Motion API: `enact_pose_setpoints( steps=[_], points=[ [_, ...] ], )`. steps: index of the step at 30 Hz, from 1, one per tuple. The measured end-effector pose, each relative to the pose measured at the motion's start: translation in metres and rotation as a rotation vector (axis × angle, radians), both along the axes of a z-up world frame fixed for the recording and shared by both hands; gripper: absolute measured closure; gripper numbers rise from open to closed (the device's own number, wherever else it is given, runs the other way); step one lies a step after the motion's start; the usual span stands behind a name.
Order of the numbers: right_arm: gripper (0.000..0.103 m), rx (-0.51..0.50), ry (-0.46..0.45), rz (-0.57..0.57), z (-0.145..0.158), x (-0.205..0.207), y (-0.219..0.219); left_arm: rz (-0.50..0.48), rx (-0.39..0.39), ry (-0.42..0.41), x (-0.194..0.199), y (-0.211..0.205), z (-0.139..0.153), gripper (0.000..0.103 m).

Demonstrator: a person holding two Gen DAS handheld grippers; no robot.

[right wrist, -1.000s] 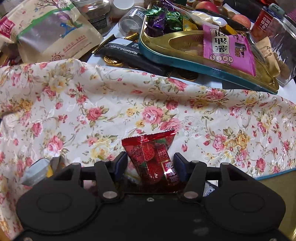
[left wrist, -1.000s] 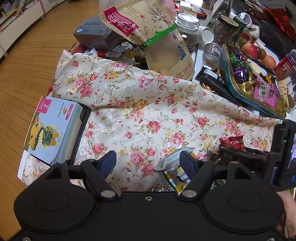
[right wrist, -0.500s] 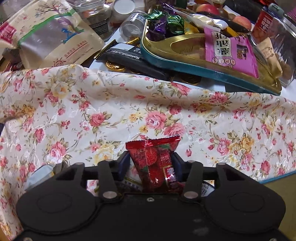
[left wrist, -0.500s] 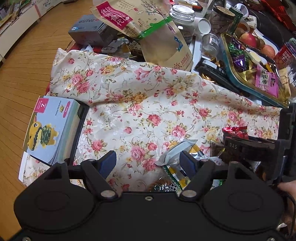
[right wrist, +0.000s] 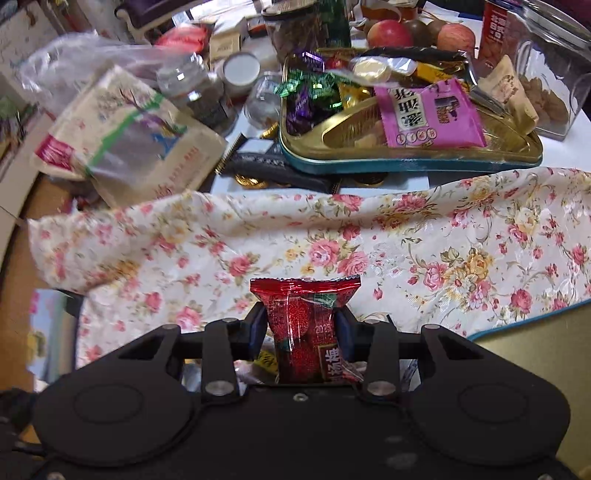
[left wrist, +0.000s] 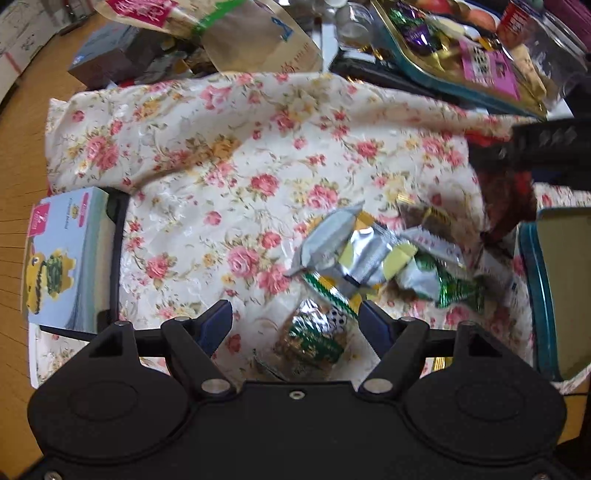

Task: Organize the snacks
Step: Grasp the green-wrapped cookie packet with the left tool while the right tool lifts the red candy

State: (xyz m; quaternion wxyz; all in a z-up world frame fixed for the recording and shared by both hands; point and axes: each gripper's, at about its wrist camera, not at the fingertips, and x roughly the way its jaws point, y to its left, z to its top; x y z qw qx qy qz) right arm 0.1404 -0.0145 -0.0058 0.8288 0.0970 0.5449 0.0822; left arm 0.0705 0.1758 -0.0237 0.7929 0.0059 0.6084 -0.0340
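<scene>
My right gripper [right wrist: 301,326] is shut on a red strawberry-print snack packet [right wrist: 304,325] and holds it above the floral cloth [right wrist: 406,240]. A gold tray with a teal rim [right wrist: 406,162] lies beyond the cloth, holding a pink packet [right wrist: 428,118] and wrapped candies [right wrist: 310,96]. My left gripper [left wrist: 295,321] is open above a pile of loose snacks on the cloth: a silver packet [left wrist: 354,247] and a green-gold packet [left wrist: 314,338] between the fingers. The right gripper [left wrist: 532,151] shows blurred at the right of the left wrist view.
A large beige pouch [right wrist: 125,140], jars [right wrist: 195,92], apples [right wrist: 388,33] and a clear biscuit container [right wrist: 546,88] crowd the back. A boxed toy [left wrist: 62,258] lies at the cloth's left edge. A teal-rimmed gold lid [left wrist: 554,291] lies to the right.
The right gripper has closed tighter on the red packet and lifted it. The left gripper has moved forward and right over the snack pile.
</scene>
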Motion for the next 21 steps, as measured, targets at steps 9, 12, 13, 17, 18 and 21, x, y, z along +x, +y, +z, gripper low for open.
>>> enact_pose_setpoints(
  steps=[9,12,13,17,18,21],
  points=[
    [0.062,0.027,-0.039,-0.024,0.037,-0.03,-0.02,-0.107,0.021,-0.025,-0.015,-0.011,-0.013,0.028],
    [0.062,0.019,-0.041,-0.025,0.041,-0.039,-0.03,-0.129,0.034,-0.027,-0.017,-0.014,-0.02,0.028],
    [0.062,0.015,-0.046,-0.022,0.042,-0.042,-0.033,-0.134,0.043,-0.028,-0.017,-0.014,-0.023,0.028],
    [0.062,0.006,-0.065,-0.021,0.047,-0.051,-0.046,-0.133,0.06,-0.021,-0.016,-0.015,-0.034,0.028],
    [0.062,0.004,-0.067,-0.022,0.048,-0.052,-0.049,-0.129,0.062,-0.016,-0.015,-0.015,-0.037,0.028],
    [0.062,0.0,-0.071,-0.031,0.051,-0.057,-0.057,-0.114,0.051,0.01,-0.013,-0.015,-0.044,0.027]
  ],
)
